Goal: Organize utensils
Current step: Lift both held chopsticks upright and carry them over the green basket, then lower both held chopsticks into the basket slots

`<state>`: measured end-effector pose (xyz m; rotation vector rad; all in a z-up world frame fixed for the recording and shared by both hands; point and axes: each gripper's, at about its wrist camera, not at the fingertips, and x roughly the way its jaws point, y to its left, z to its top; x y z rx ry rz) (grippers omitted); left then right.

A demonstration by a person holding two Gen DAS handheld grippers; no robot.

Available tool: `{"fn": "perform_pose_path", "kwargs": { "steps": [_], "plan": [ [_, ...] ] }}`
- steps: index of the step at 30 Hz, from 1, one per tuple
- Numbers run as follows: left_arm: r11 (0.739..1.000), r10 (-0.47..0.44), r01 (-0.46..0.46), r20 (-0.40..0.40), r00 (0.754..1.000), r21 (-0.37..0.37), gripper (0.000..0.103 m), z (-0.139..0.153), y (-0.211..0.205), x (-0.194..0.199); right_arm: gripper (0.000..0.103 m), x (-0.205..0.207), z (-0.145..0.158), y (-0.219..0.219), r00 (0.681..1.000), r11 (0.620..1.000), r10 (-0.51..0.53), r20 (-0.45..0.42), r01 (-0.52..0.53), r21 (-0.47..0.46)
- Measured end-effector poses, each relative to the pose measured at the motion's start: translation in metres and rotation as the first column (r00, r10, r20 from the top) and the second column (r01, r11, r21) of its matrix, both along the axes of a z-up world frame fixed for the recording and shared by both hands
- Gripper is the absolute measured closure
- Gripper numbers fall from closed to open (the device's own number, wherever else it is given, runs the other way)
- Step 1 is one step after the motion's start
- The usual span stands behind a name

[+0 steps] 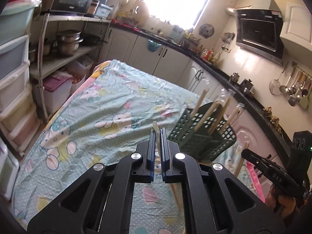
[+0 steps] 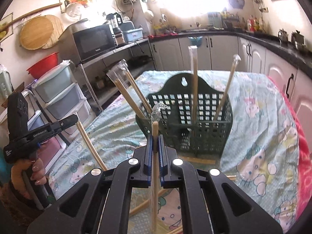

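Observation:
A dark green perforated utensil basket point(image 2: 187, 124) stands on the table with several plastic-wrapped chopstick pairs point(image 2: 194, 81) upright in it; it also shows in the left wrist view point(image 1: 202, 134). My right gripper point(image 2: 155, 136) is shut on a wrapped chopstick pair point(image 2: 155, 175), held upright just in front of the basket. My left gripper point(image 1: 157, 134) is shut on another wrapped chopstick pair point(image 1: 155, 125), left of the basket. The left gripper also shows in the right wrist view point(image 2: 75, 118) with its chopsticks point(image 2: 89, 146).
The table wears a cartoon-print cloth point(image 1: 101, 105). Loose chopsticks point(image 2: 197, 159) lie on it by the basket's base. Plastic drawers point(image 2: 64, 97) and a shelf with a microwave point(image 2: 93, 41) stand left. Cabinets and counter point(image 2: 273, 62) run along the right.

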<state>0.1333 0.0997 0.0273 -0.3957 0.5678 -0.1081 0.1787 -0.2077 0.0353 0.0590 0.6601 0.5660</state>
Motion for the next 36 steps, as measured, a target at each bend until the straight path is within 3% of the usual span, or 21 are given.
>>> {"fn": "perform_pose_path", "kwargs": {
  "steps": [16,36],
  "plan": [
    [0.998,-0.058,0.055,0.093,0.994,0.030,0.101,0.039,-0.030,-0.016,0.097,-0.013,0.032,-0.008,0.995,0.999,-0.003,0.098,0.000,0.035],
    [0.986,-0.164,0.153,0.205,0.965,0.071,0.101,0.098,-0.078,0.003,0.097,-0.014,0.074,-0.024,0.975,0.997,-0.041,0.217,0.028,0.065]
  ]
}}
